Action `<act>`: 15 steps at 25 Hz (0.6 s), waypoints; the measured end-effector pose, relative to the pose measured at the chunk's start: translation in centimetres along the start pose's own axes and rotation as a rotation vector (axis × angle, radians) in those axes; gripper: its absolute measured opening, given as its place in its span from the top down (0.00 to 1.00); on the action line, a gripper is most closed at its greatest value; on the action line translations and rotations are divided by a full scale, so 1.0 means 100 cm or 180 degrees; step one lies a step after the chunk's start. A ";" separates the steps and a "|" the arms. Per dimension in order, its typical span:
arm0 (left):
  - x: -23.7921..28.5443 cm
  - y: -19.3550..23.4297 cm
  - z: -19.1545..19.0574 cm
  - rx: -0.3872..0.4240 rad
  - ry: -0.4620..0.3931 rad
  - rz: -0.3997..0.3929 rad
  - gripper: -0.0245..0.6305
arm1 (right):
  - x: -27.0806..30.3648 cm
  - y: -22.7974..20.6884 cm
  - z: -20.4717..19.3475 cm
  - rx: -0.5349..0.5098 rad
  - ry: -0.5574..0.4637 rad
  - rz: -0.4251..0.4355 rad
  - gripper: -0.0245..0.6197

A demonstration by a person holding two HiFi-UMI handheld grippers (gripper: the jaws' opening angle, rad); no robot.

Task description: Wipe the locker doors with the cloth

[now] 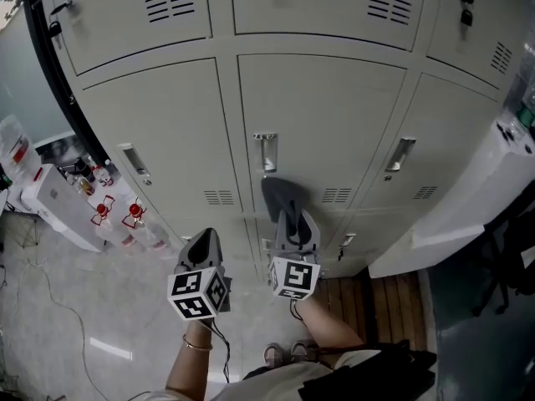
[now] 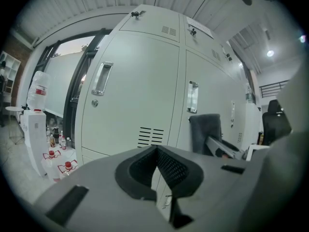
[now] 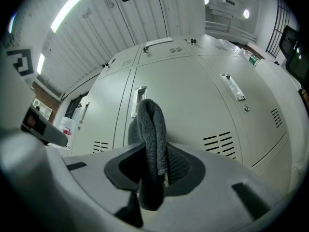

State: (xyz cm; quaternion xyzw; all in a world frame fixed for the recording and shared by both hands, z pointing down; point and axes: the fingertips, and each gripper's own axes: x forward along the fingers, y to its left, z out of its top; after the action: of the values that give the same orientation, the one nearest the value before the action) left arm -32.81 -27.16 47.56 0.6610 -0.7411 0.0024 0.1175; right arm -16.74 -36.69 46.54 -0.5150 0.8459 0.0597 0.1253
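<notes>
Right gripper (image 1: 290, 218) pinches cloth (image 1: 278, 195); left gripper (image 1: 203, 241) alongside.

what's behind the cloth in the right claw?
The middle locker door. Its handle shows just above-left of the cloth, which the right claw grips. The door patch directly behind the cloth is covered; whether they touch can't be told.

The lockers (image 1: 322, 115) are pale grey-beige, with silvery handles (image 1: 266, 152). The cloth (image 3: 152, 129) is dark grey. The cubes (image 1: 198, 294) carry black-and-white square markers. The pads (image 2: 169, 166) are black with a fine mesh pattern. The bottles (image 1: 134, 217) have red caps. The floor strip (image 1: 380, 299) looks brown, perhaps wooden planks.
</notes>
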 end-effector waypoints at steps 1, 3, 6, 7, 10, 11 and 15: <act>0.000 -0.002 0.000 0.0003 0.0003 -0.0006 0.96 | 0.000 -0.004 0.001 0.0006 -0.0006 -0.0024 0.84; -0.001 -0.006 -0.001 0.0007 0.0008 -0.0017 0.96 | -0.001 -0.012 0.005 0.0020 -0.0026 -0.0075 0.84; -0.002 -0.012 -0.002 0.0013 0.0010 -0.0037 0.96 | -0.003 -0.025 0.009 0.0020 -0.0046 -0.0141 0.84; -0.002 -0.015 -0.002 0.0016 0.0010 -0.0044 0.96 | -0.003 -0.029 0.010 0.0015 -0.0049 -0.0158 0.84; -0.002 -0.021 -0.001 0.0027 0.0006 -0.0070 0.96 | -0.005 -0.041 0.013 0.0025 -0.0061 -0.0225 0.84; -0.001 -0.024 0.000 0.0030 0.0005 -0.0078 0.96 | -0.005 -0.045 0.014 0.0030 -0.0066 -0.0248 0.84; -0.001 -0.033 0.001 0.0045 -0.0001 -0.0106 0.96 | -0.007 -0.060 0.017 0.0035 -0.0078 -0.0325 0.84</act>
State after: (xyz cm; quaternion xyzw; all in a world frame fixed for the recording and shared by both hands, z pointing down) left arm -29.61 -27.46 46.92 0.6740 -0.7300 0.0056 0.1128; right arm -10.87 -38.44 45.30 -0.5560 0.8173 0.0548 0.1413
